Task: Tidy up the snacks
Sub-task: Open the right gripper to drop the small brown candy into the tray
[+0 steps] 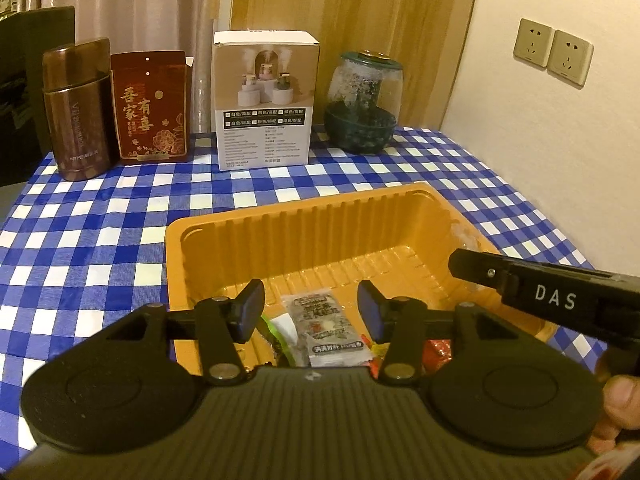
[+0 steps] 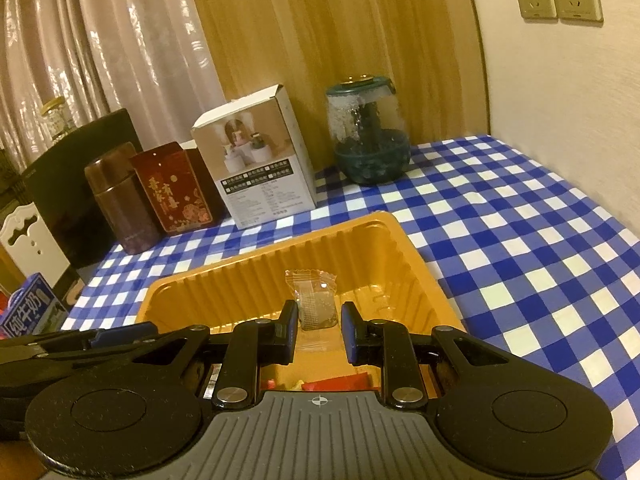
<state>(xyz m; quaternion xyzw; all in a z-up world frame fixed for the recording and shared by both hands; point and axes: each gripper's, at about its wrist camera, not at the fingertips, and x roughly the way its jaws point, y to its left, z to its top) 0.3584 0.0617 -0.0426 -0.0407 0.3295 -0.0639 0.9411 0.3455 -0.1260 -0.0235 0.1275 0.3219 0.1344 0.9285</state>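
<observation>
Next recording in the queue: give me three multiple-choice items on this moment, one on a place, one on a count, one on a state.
1. Where does the white box stand?
A. Inside the orange tray
B. Between the red box and the green jar
C. On top of the brown flask

2. How many wall sockets show?
A. One
B. Two
C. Four

3. How do the left gripper's jaws stand?
A. Shut on the red box
B. Shut on the tray's rim
C. Open, over a grey snack packet

Answers:
1. B: the white box stands at the back of the table, with the red box on one side and the green jar on the other.
2. B: two wall sockets sit side by side.
3. C: the left gripper has clear gaps between both pads and the grey snack packet, which lies in the orange tray.
</observation>
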